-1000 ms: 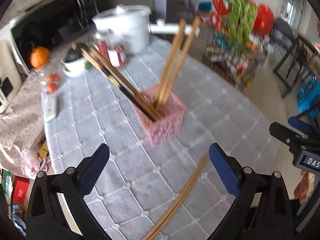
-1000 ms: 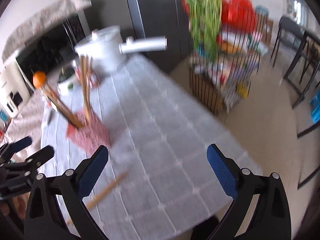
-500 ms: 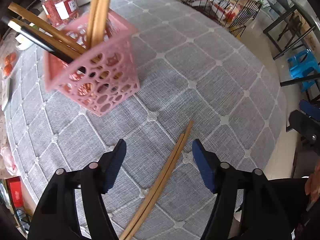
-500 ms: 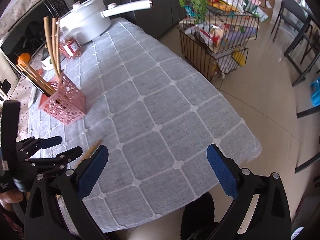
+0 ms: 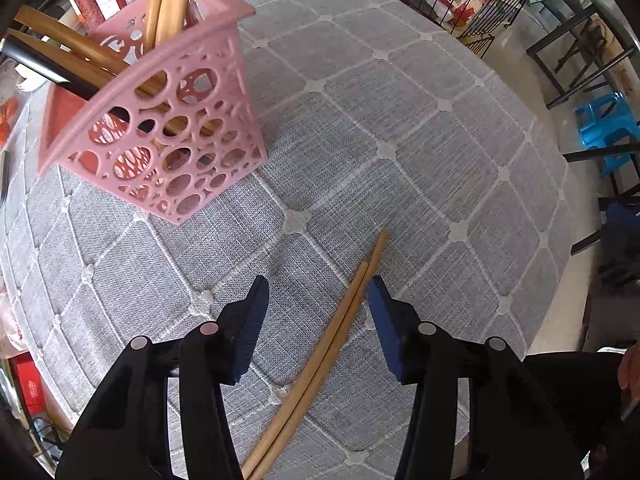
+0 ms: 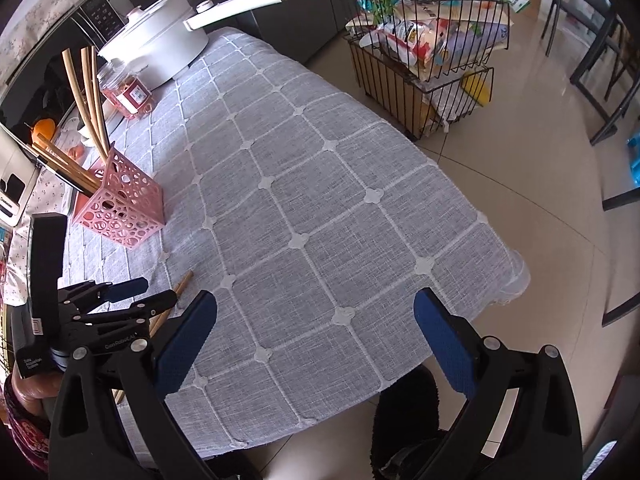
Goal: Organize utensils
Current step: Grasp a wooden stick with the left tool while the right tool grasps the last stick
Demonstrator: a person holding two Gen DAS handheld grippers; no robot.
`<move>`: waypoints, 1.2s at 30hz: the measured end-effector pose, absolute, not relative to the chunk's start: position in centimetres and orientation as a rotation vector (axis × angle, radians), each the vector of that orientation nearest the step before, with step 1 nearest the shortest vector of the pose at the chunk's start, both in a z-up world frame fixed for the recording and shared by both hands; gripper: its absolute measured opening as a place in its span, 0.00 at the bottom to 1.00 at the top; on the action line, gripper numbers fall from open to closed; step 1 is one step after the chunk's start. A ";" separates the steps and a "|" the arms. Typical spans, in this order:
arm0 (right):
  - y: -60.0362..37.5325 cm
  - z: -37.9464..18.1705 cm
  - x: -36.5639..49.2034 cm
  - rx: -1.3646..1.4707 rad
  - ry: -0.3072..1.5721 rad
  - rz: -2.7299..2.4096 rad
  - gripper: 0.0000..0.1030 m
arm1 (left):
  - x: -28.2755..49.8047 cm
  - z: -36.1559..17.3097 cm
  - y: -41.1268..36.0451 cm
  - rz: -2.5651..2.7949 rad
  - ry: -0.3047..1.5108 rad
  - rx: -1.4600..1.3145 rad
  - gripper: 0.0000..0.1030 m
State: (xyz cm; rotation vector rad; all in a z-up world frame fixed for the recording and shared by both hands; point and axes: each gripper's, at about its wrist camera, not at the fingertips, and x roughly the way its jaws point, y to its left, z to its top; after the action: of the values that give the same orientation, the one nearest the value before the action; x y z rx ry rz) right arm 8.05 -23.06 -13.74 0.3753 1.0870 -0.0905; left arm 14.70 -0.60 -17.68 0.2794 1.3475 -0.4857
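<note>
Blue-padded, my left hand-held gripper (image 5: 316, 296) has just been closing; its jaws straddle the loose chopstick pair (image 5: 320, 360) lying on the grey surface (image 5: 400, 120), pads not yet pressing. My right hand-held gripper (image 6: 316, 320) hangs spread, empty. Beyond stands the pink holder (image 5: 160, 120) with more chopsticks.

I take the utensil holder (image 5: 160, 120) as my mark on the table (image 5: 400, 120). A jar (image 6: 126, 92) stands just behind it, a pot (image 6: 156, 50) farther behind. The loose chopsticks (image 5: 320, 360) lie in front of it, between my left gripper's (image 5: 316, 292) fingers.
</note>
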 end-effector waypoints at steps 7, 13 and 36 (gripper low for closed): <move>-22.5 -14.0 8.3 0.381 1.104 -0.079 0.93 | 14.5 -17.5 0.6 -0.481 1.358 0.291 0.45; -21.8 -14.2 8.5 0.373 1.112 -0.070 0.93 | 14.3 -17.5 1.0 -0.485 1.352 0.321 0.39; -9.3 -17.7 14.7 0.482 1.274 0.063 0.74 | 10.7 -8.1 9.4 -0.460 1.079 0.258 0.04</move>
State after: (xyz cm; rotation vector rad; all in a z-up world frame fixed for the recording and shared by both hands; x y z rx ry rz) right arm 14.66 -9.32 -17.75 0.4821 1.2739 0.0631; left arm 10.69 9.36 -8.08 0.2578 1.0793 -0.4596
